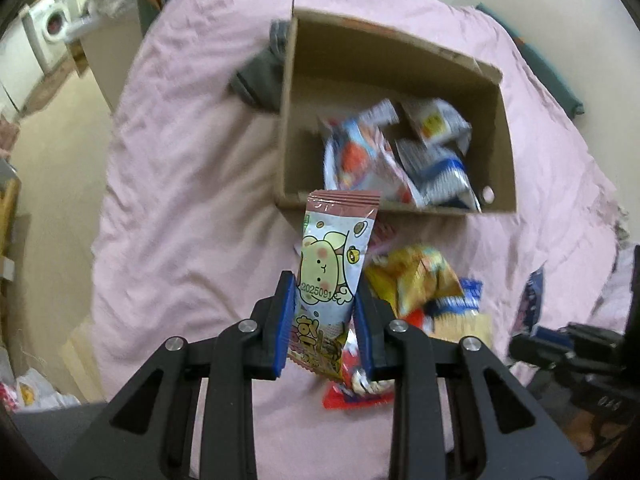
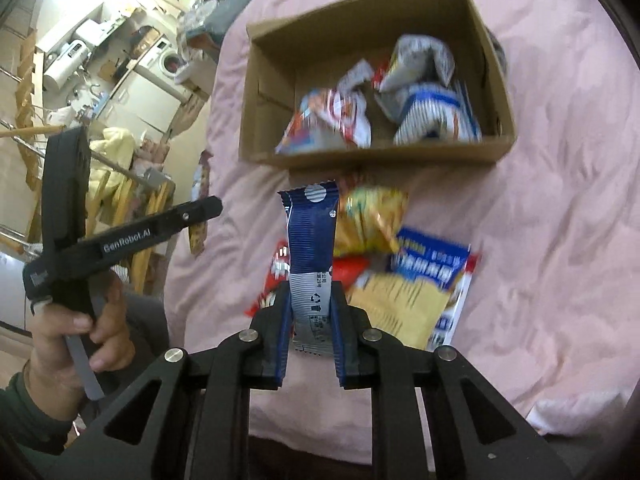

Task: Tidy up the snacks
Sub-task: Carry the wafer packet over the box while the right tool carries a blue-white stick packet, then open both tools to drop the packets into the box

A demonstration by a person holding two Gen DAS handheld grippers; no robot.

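Snacks split two ways: several crumpled packets (image 1: 400,156) lie in the open cardboard box (image 1: 288,120) on the pink bedsheet (image 1: 180,200), while a loose pile sits on the sheet just in front of the box, including a yellow bag (image 2: 372,216), a blue-and-yellow packet (image 2: 424,292) and a red wrapper (image 1: 352,396). Grey cloth (image 1: 260,76) is beside the box's far-left corner. Left gripper (image 1: 324,320) clamped on an upright cartoon-print snack bar (image 1: 332,272), raised above the pile. Right gripper (image 2: 310,320) clamped on an upright blue-and-white wrapper (image 2: 312,248), also above the pile. Person's left hand (image 2: 80,332) grips the left tool's handle, left of the pile.
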